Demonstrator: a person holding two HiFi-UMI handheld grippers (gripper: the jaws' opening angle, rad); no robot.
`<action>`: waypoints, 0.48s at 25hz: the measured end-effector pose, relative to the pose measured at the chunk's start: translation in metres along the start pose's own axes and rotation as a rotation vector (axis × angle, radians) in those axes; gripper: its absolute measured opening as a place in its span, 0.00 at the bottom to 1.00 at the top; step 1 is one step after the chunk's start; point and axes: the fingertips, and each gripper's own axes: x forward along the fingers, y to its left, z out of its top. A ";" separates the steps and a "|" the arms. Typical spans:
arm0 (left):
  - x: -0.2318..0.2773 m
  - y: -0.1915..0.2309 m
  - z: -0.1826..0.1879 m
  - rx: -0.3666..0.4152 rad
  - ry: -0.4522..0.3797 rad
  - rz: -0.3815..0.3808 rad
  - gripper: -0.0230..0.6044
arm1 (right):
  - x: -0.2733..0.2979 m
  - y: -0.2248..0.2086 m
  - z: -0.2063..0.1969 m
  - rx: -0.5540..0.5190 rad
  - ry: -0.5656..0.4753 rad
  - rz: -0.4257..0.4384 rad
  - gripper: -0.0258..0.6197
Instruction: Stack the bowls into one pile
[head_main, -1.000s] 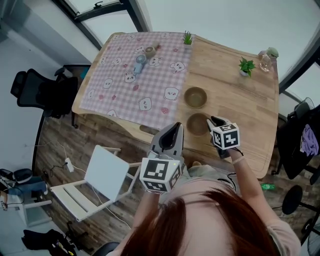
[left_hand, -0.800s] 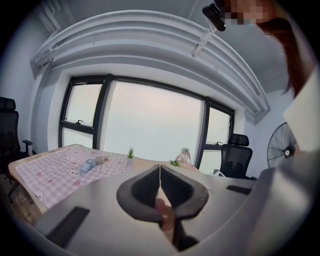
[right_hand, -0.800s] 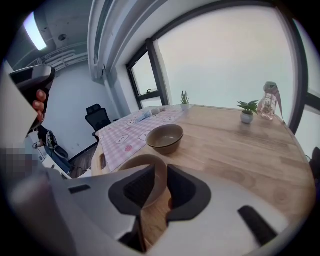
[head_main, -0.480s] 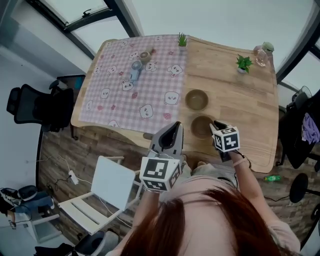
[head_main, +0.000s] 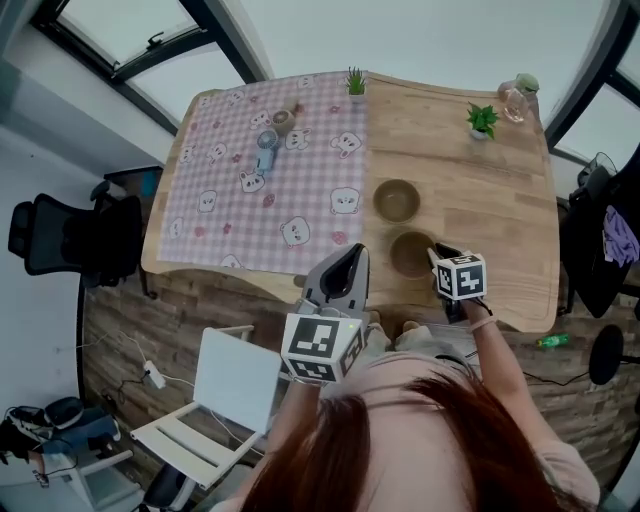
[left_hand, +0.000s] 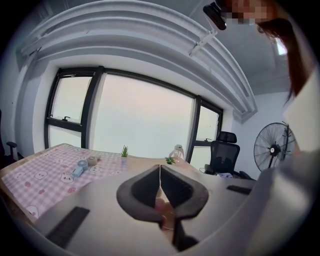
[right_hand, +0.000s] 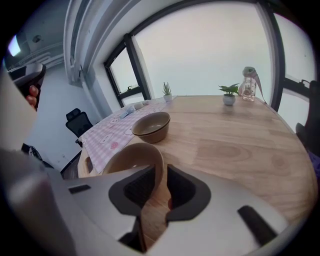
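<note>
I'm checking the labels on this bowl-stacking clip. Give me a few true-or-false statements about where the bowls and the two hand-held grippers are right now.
1. The two bowls are already in one pile. False: the near bowl and the far bowl sit apart on the bare wood of the table.
2. The right hand-held gripper has its jaws either side of the near bowl's rim. True.
3. The left hand-held gripper holds a bowl. False: its jaws are together with nothing between them, and it is off the table's near edge.
4. The checked cloth carries neither bowl. True.
</note>
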 end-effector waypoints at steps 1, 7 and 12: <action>-0.001 0.002 -0.001 0.001 0.001 -0.004 0.05 | 0.000 0.001 -0.001 0.004 -0.001 -0.005 0.15; -0.006 0.011 0.000 0.009 0.001 -0.043 0.06 | -0.003 0.003 -0.005 0.026 -0.001 -0.059 0.09; -0.012 0.018 0.000 0.021 -0.001 -0.076 0.05 | -0.008 0.010 -0.004 0.055 -0.021 -0.073 0.07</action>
